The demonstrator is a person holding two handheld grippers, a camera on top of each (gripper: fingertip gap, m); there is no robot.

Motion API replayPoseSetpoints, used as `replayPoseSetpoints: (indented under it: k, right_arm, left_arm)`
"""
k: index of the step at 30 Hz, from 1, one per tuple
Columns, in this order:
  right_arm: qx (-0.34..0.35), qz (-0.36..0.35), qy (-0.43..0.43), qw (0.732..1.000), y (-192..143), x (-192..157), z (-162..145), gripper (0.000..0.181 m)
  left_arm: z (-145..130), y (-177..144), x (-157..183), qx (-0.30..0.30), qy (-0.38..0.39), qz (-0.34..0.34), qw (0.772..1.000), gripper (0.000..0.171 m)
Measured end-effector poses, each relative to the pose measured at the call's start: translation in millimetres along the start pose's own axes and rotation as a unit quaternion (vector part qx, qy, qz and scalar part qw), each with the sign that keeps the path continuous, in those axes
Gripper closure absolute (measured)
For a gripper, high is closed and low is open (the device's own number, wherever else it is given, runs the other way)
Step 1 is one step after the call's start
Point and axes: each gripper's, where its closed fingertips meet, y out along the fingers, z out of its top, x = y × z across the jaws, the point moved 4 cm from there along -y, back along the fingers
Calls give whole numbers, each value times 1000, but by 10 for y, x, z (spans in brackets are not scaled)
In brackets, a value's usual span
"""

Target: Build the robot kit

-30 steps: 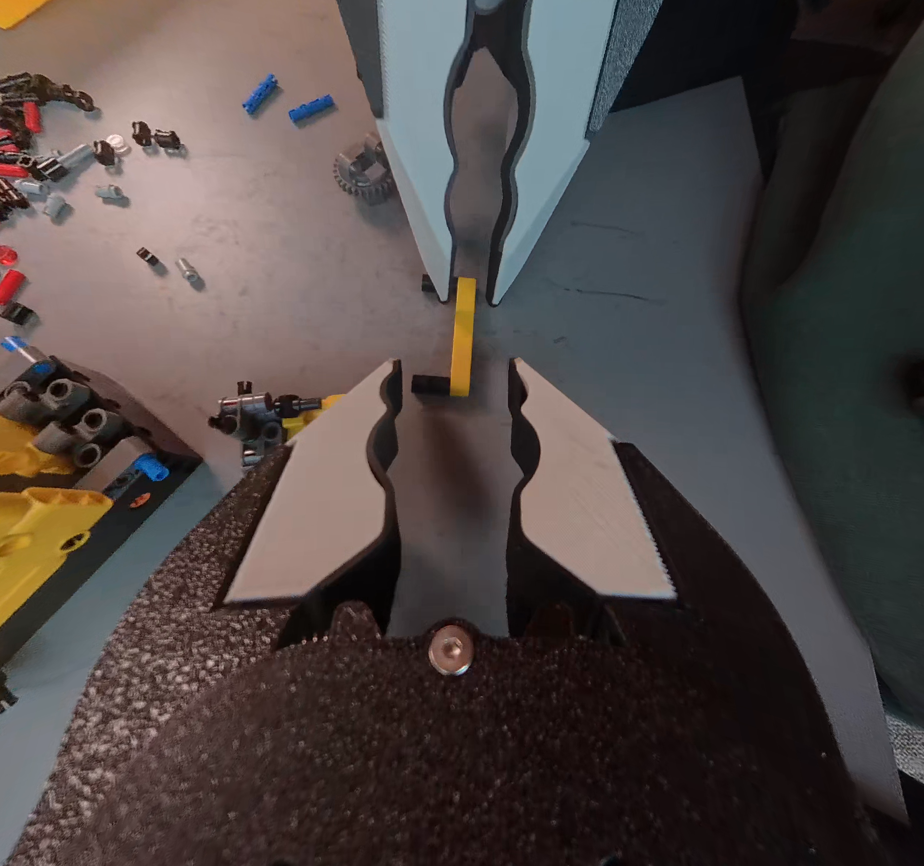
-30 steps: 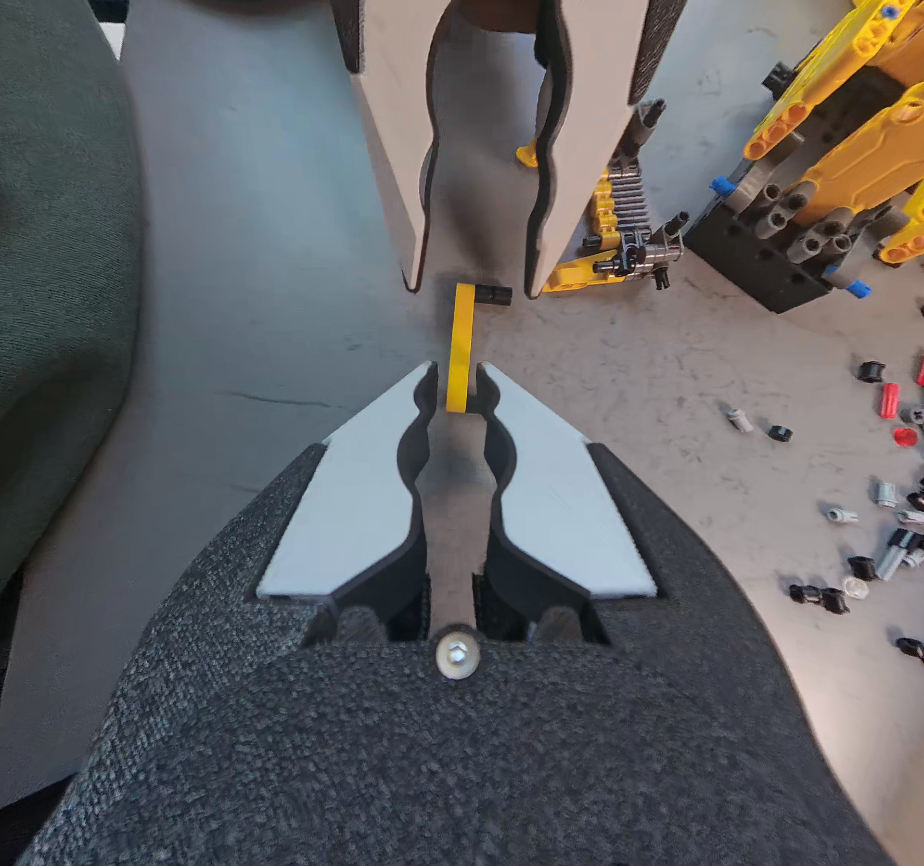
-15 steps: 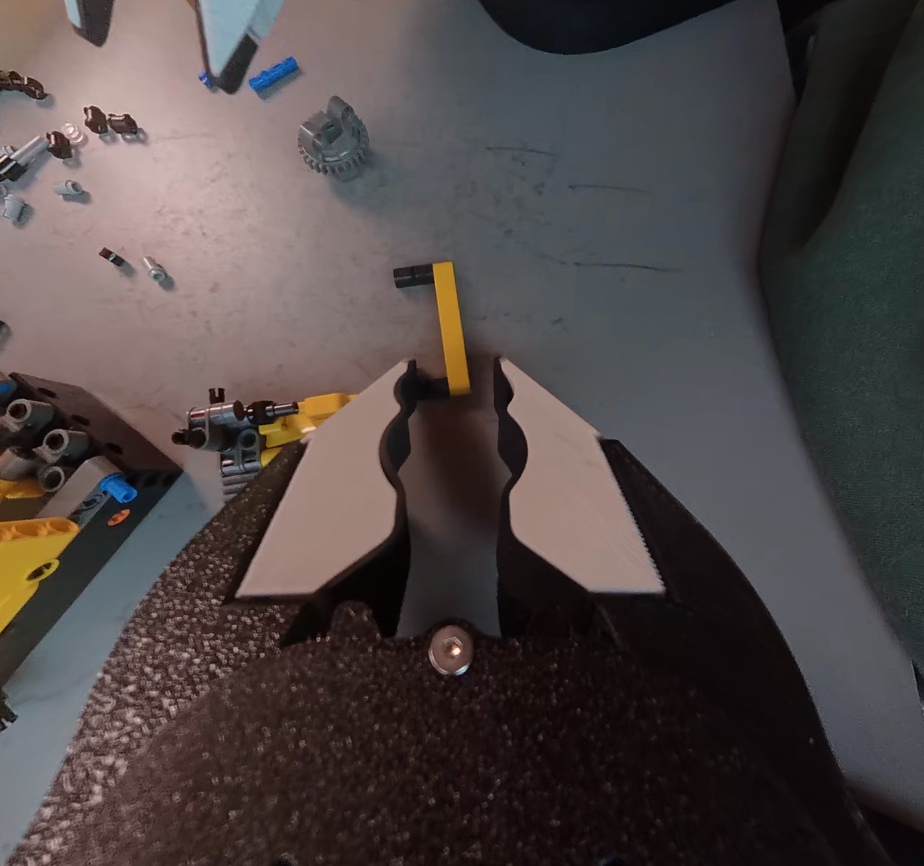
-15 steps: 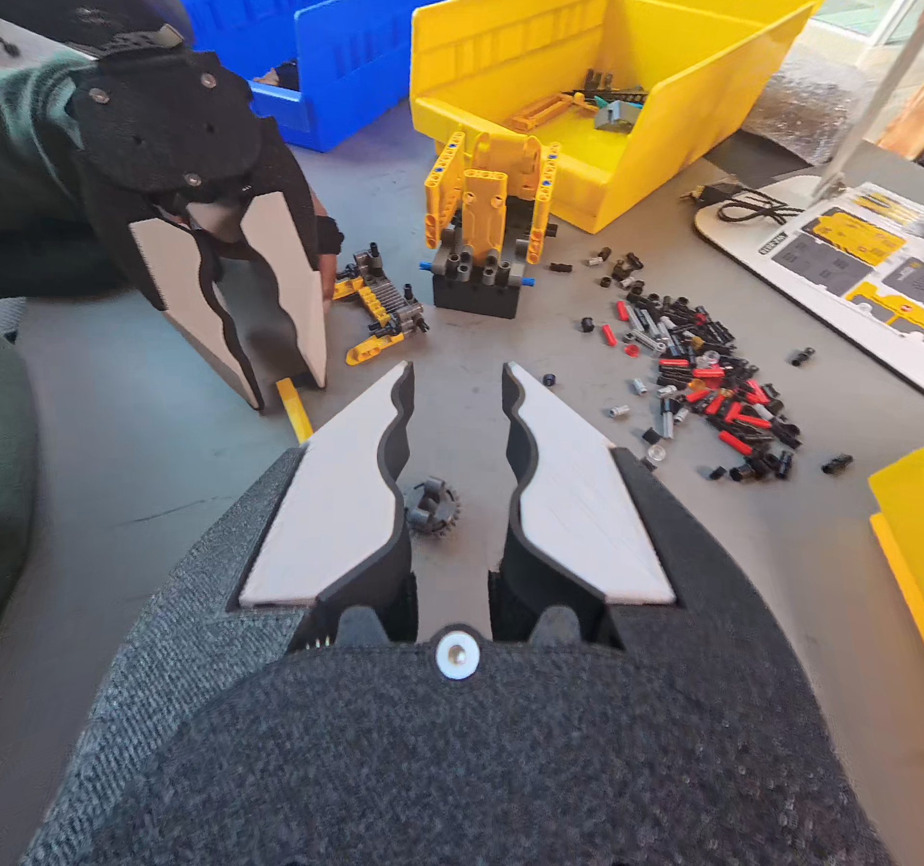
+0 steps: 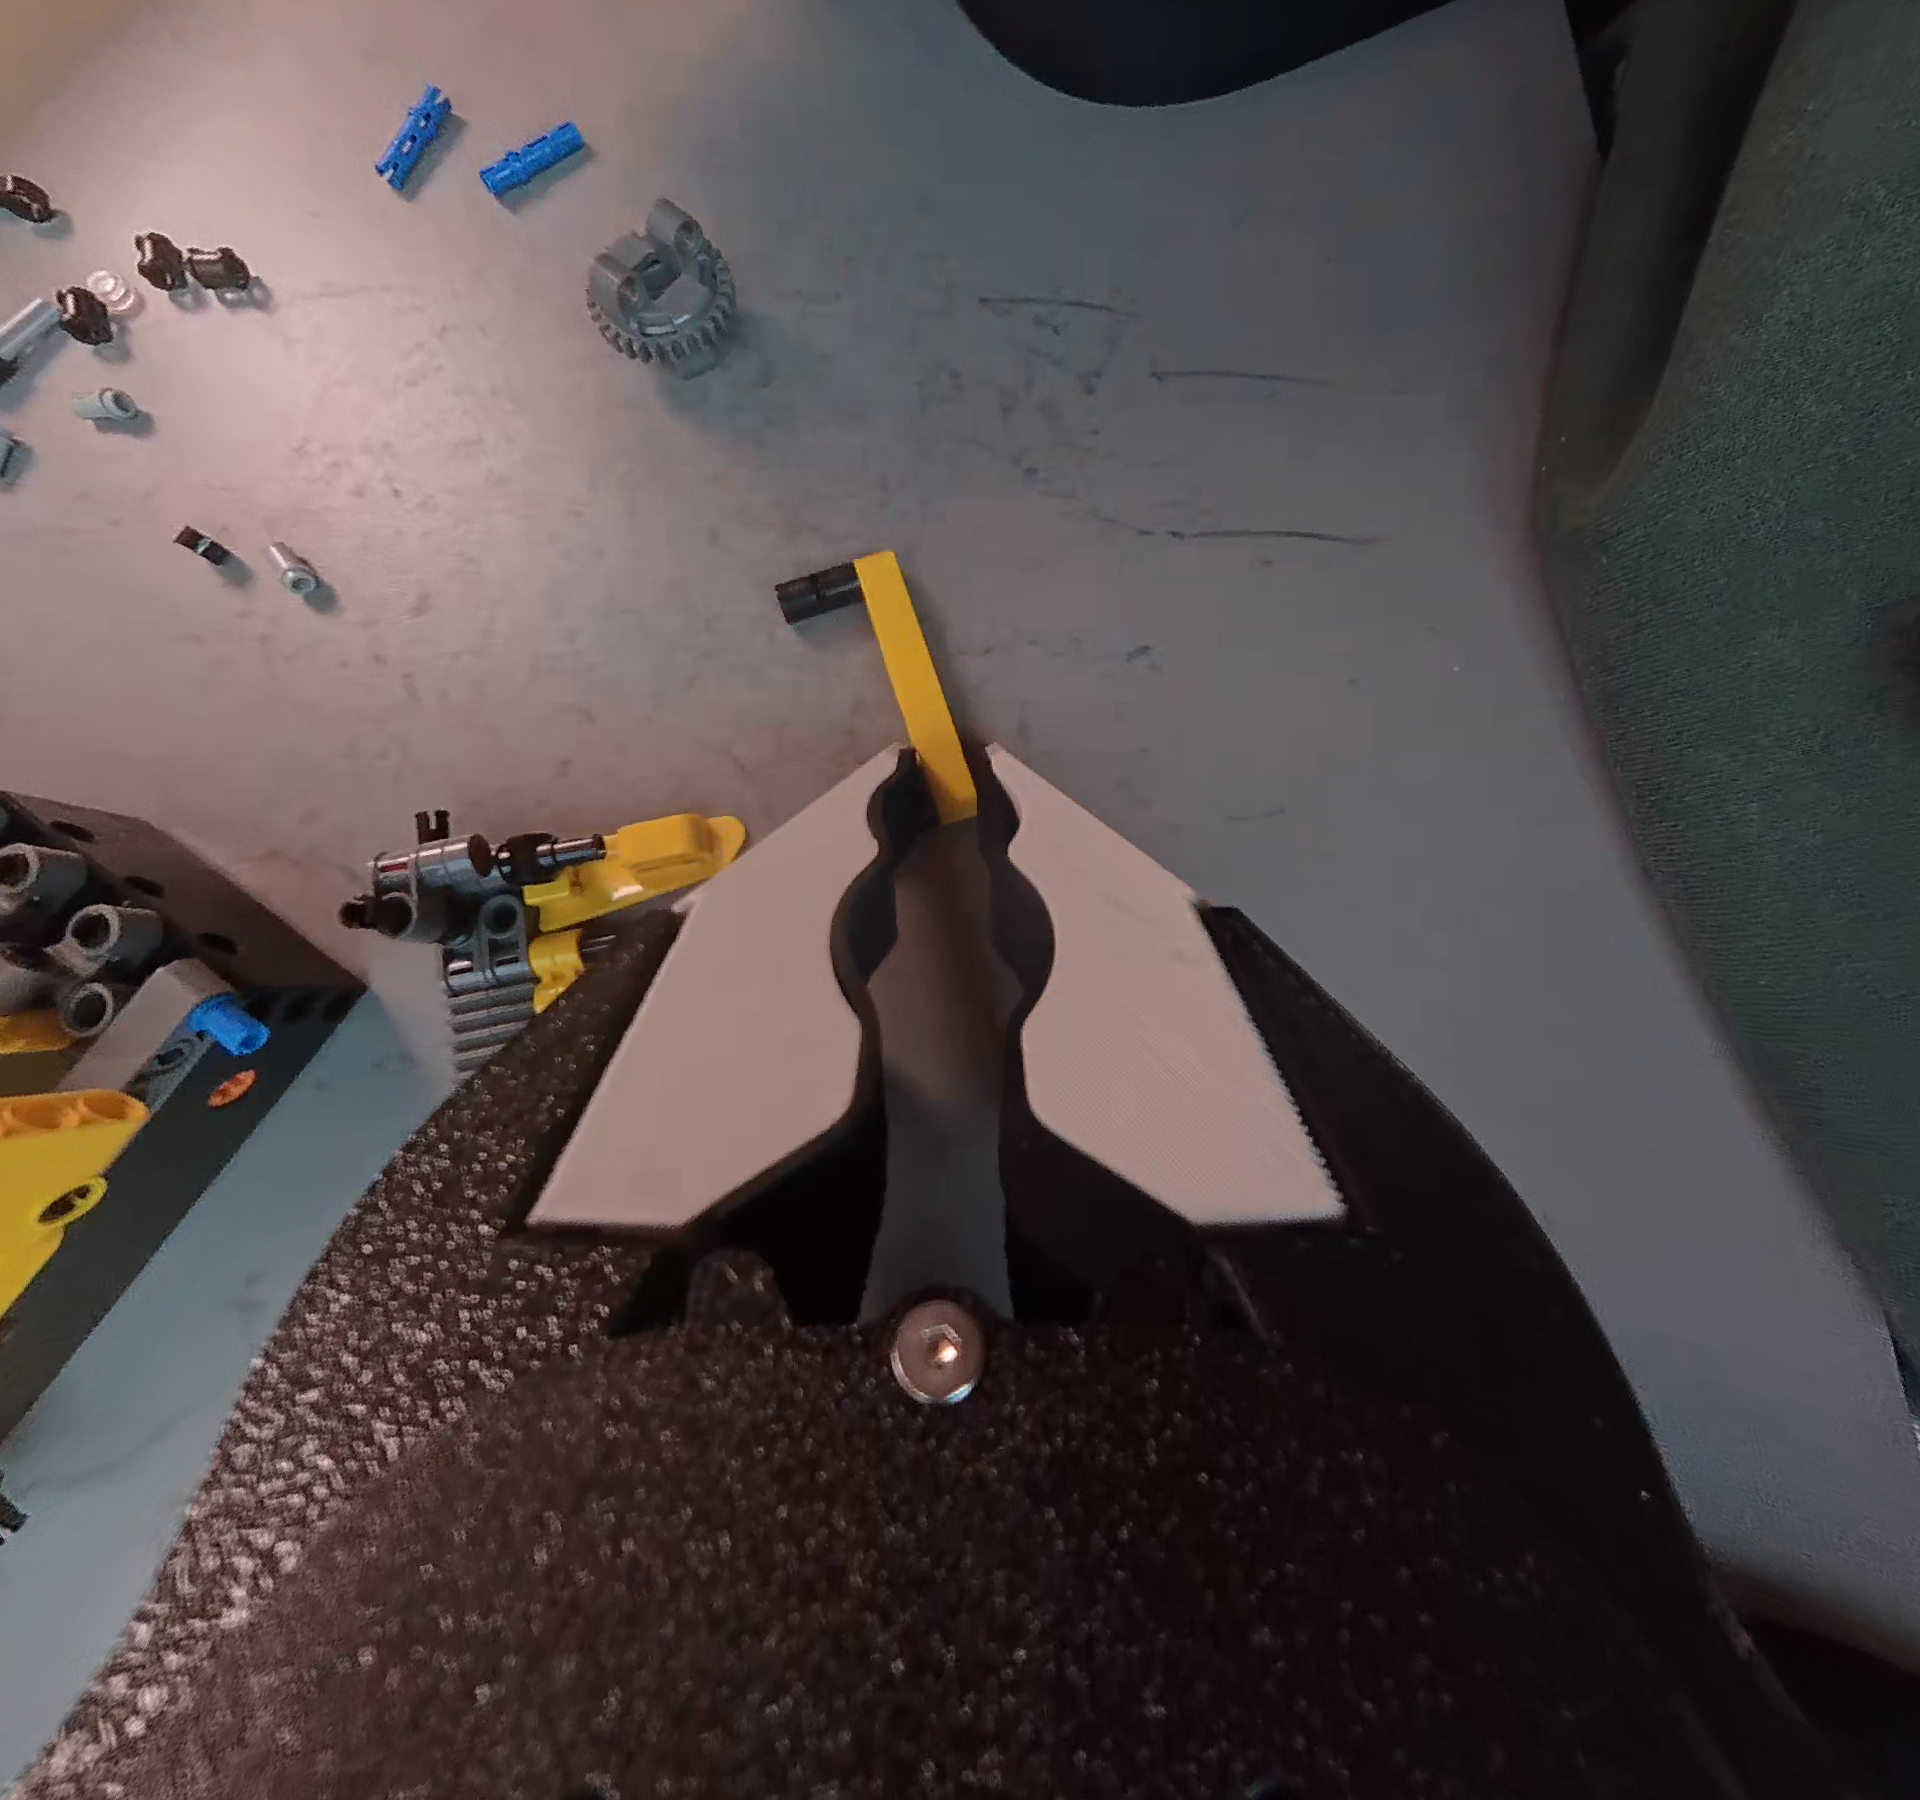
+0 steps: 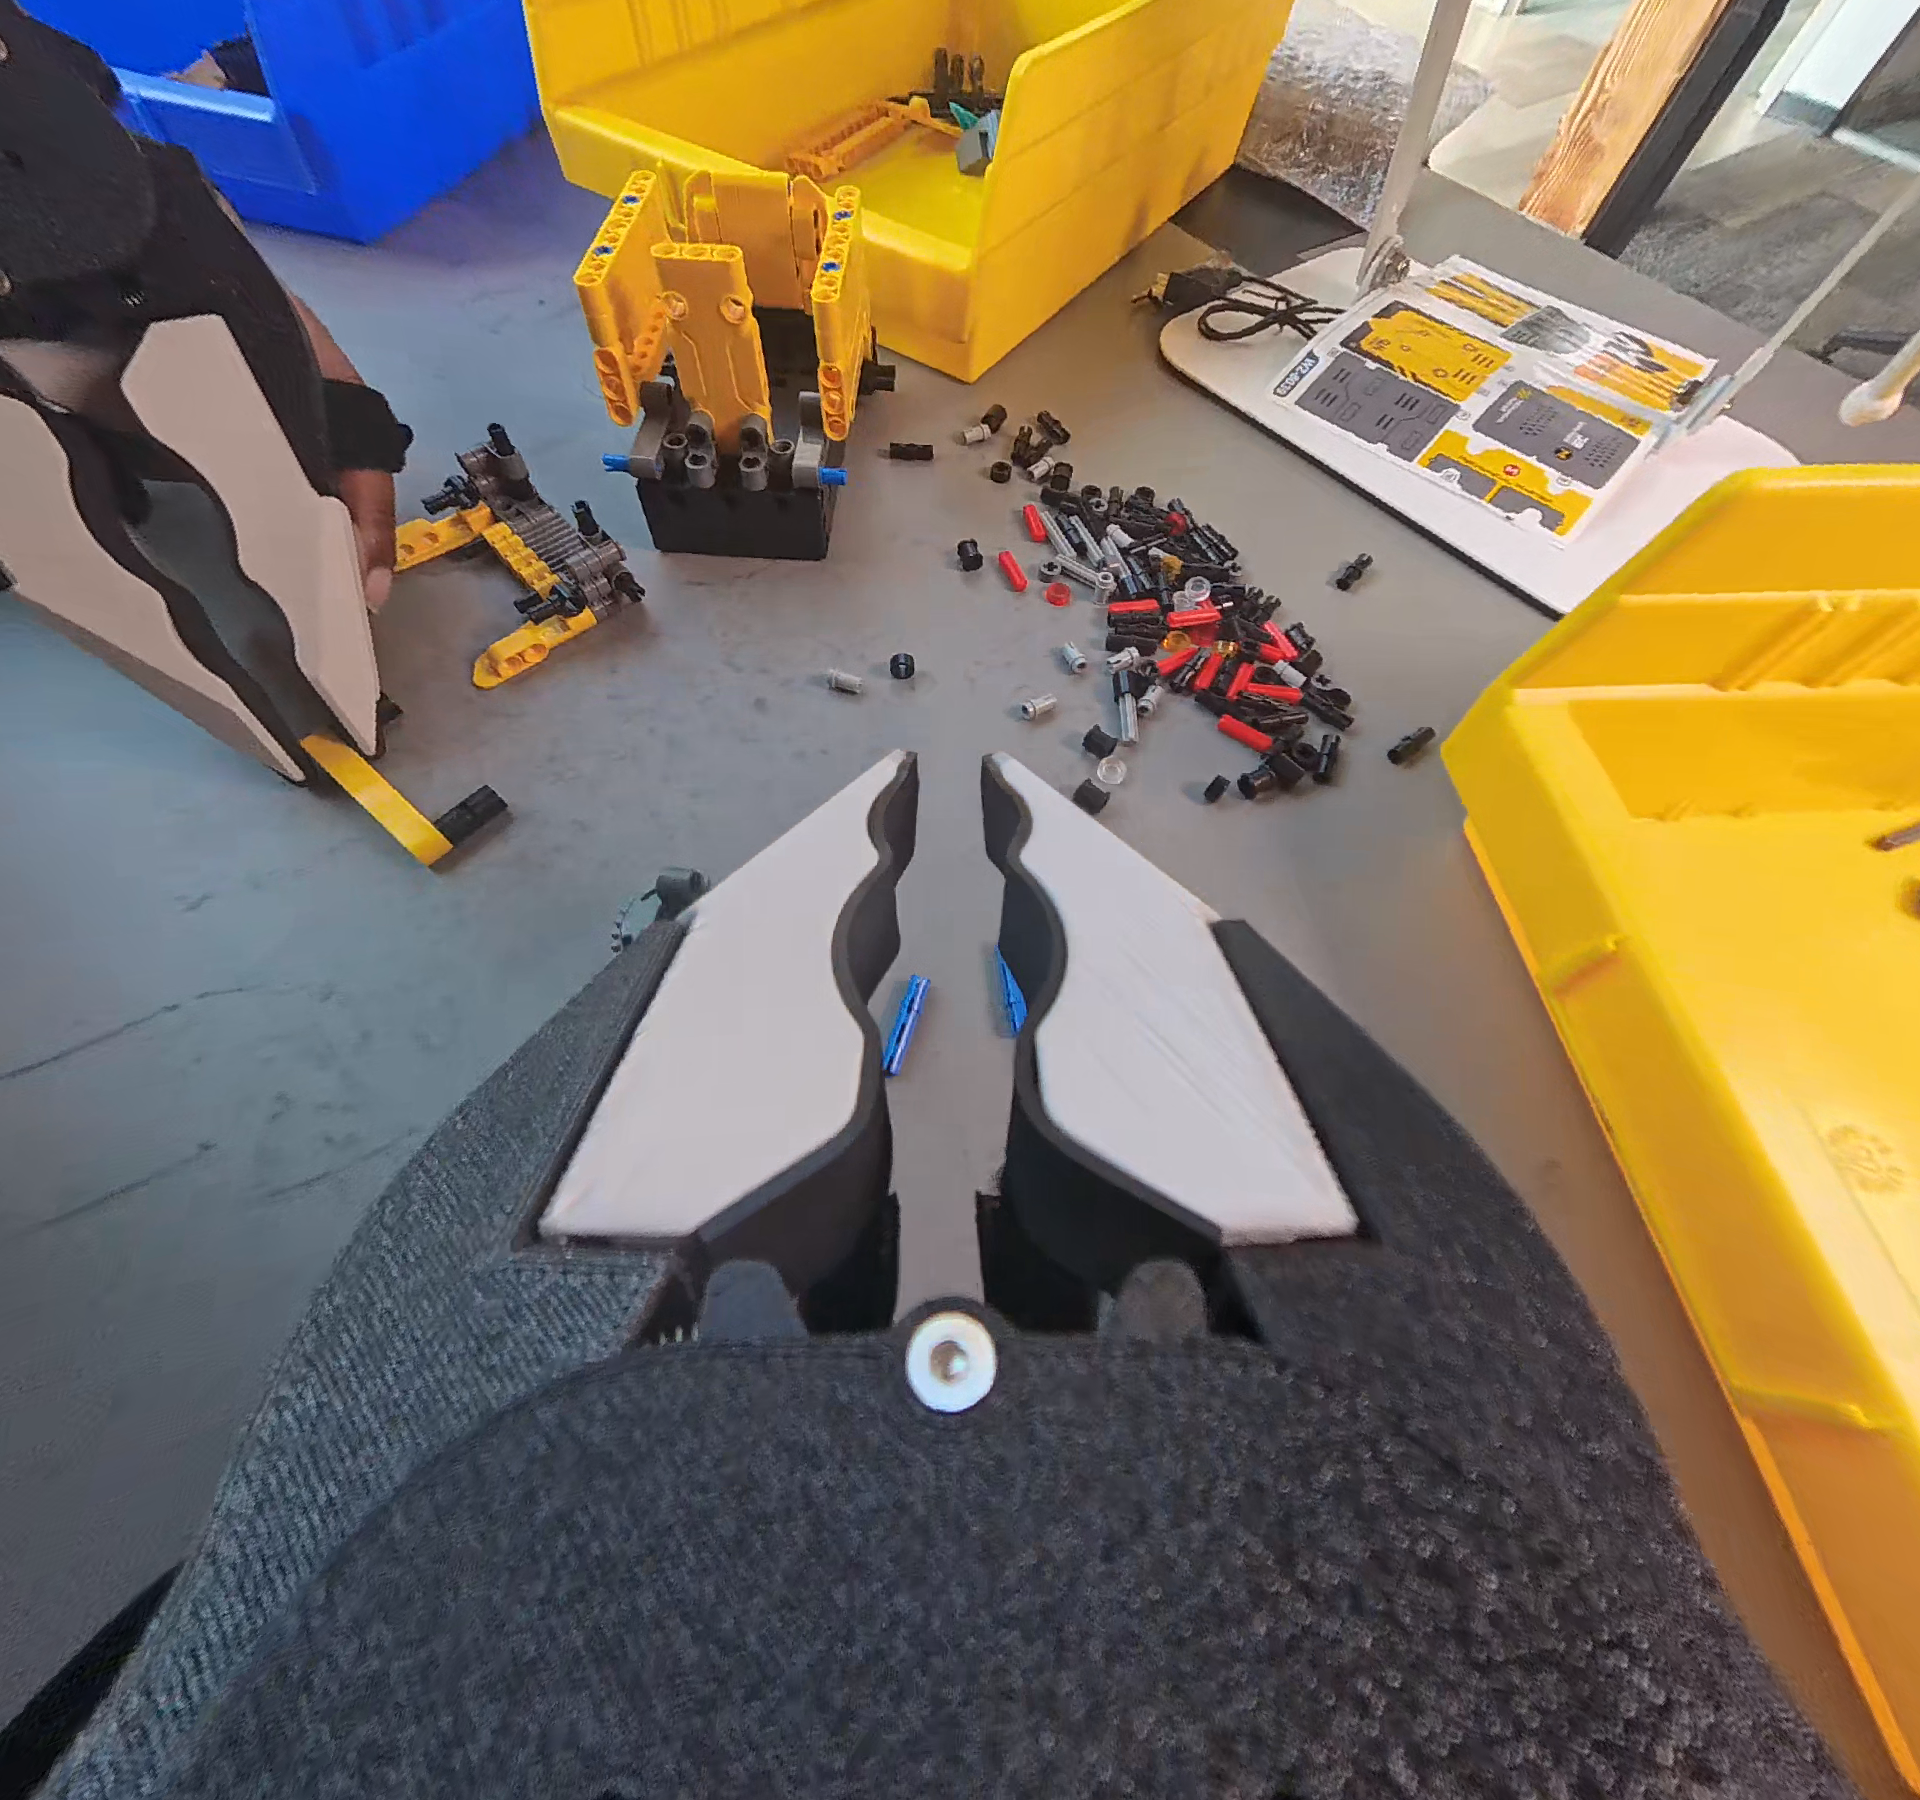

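Right gripper swung away from yellow beam, now empty, fingers slightly apart above two blue pins. Left gripper clamps beam's near end; long axis points straight ahead, black pin at far end.

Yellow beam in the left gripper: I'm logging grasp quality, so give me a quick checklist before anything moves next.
1. Left gripper shut on the yellow beam: ok.
2. Black pin seated in the beam's far end: ok.
3. Grip depth: only the beam's near end sits between the tips: not ok.
4. Right gripper empty, tips apart: ok.
5. Blue pins under the right gripper, untouched: ok.
6. Beam lifted off the table: cannot tell.
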Motion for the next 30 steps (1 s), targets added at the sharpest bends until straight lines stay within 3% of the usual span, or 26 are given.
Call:
replayPoseSetpoints:
  k: [15, 26, 30]
  right_arm:
    - [-103, 31, -31, 994, -67, -51, -321, 151]
    - [-153, 46, -36, 986, -133, -81, -490, 150]
    - [-180, 33, -30, 983, -65, -57, -557, 161]
  left_arm:
    - [-13, -130, -86, 21, -2, 11, 1000, 155]
    - [53, -233, -257, 65, -31, 52, 996, 145]
    - [48, -234, -252, 59, -26, 55, 996, 146]
